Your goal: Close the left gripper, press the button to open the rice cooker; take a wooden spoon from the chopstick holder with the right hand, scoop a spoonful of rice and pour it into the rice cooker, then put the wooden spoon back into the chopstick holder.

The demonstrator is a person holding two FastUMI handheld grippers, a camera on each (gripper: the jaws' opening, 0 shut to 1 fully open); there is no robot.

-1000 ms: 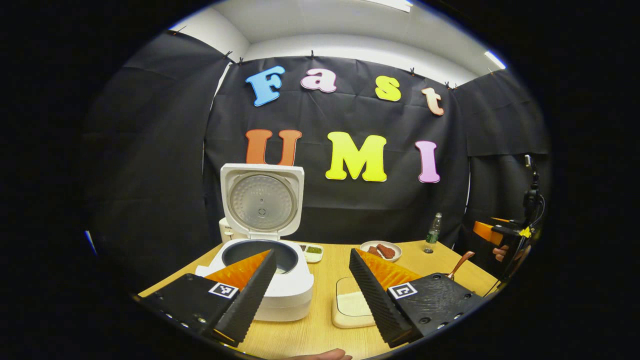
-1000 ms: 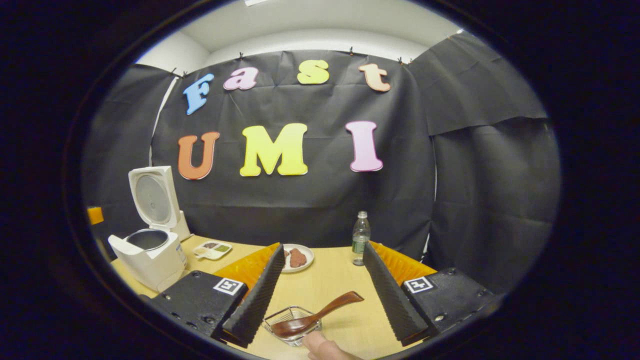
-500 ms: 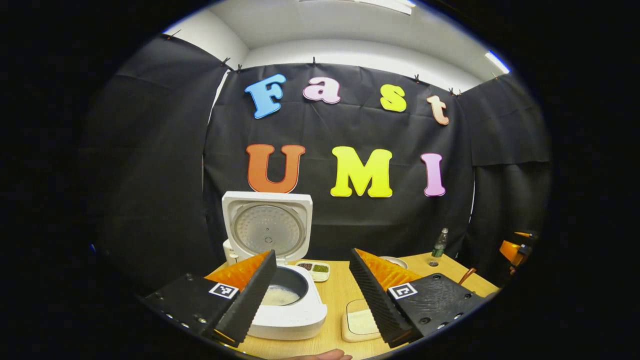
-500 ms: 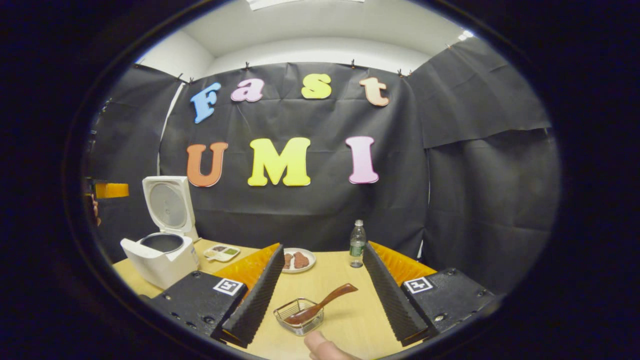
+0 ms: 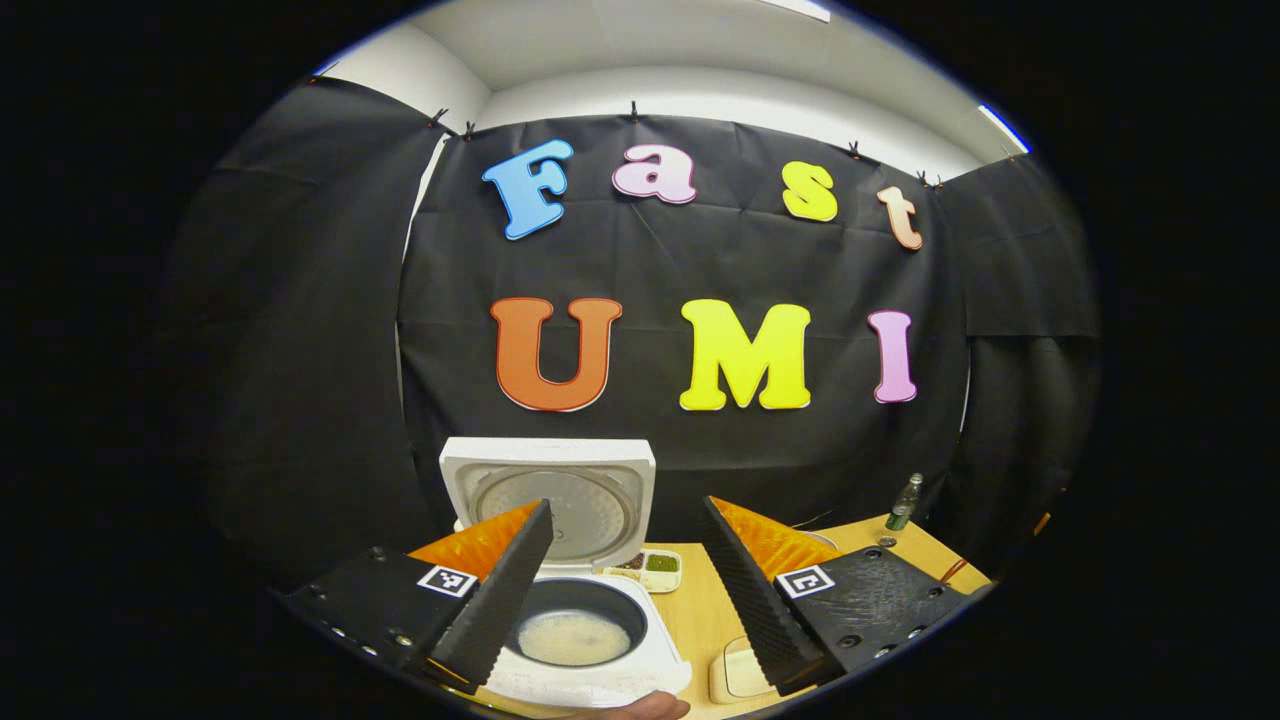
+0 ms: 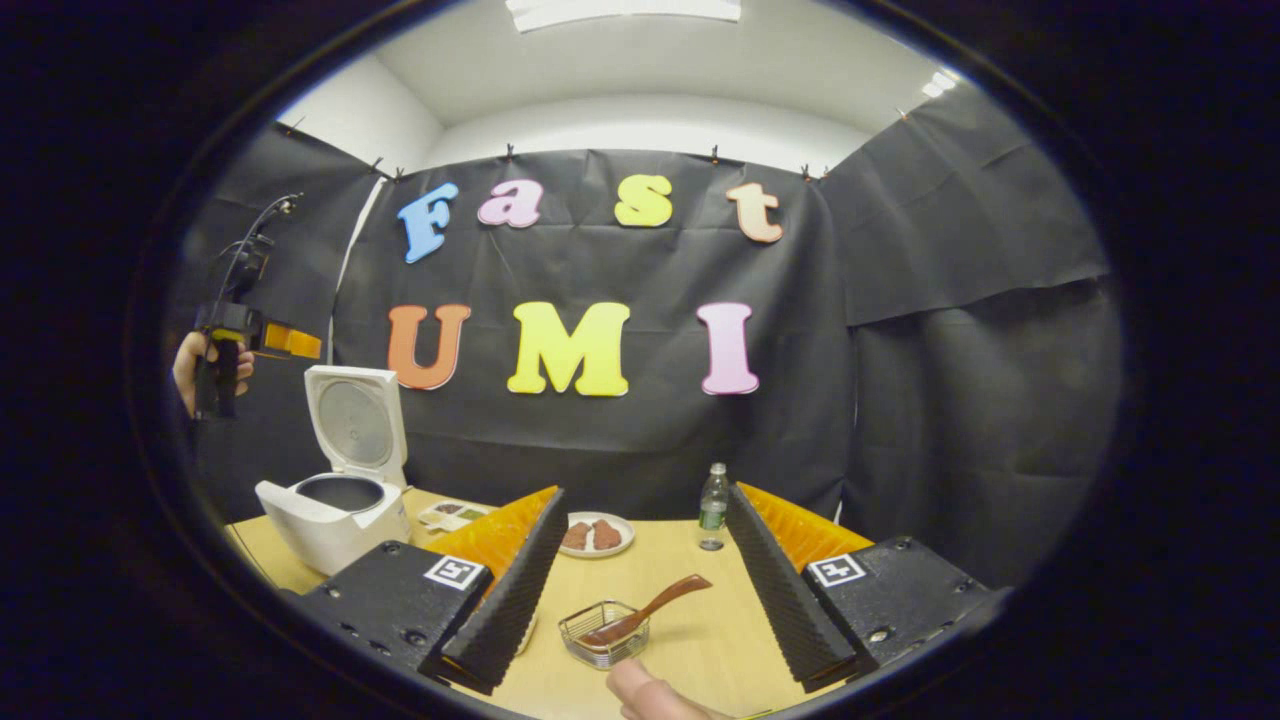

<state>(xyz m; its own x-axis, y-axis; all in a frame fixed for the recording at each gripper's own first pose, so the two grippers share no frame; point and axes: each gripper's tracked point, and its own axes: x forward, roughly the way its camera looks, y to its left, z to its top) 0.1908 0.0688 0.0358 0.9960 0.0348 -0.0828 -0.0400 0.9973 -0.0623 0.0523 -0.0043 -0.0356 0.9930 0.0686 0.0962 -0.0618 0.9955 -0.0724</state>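
Your left gripper gapes wide at lower centre over the open rice cooker, rice inside, on the wooden table. Right gripper view: your right gripper spreads wide, empty; the wooden spoon leans in the chopstick holder, bottom centre.

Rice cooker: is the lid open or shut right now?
Open. The rice cooker has its lid standing upright behind the pot, and rice shows inside the inner pot in the left gripper view.

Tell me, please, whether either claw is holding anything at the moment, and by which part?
Nothing is held. The right claw and left claw are open; the wooden spoon lies in the chopstick holder.
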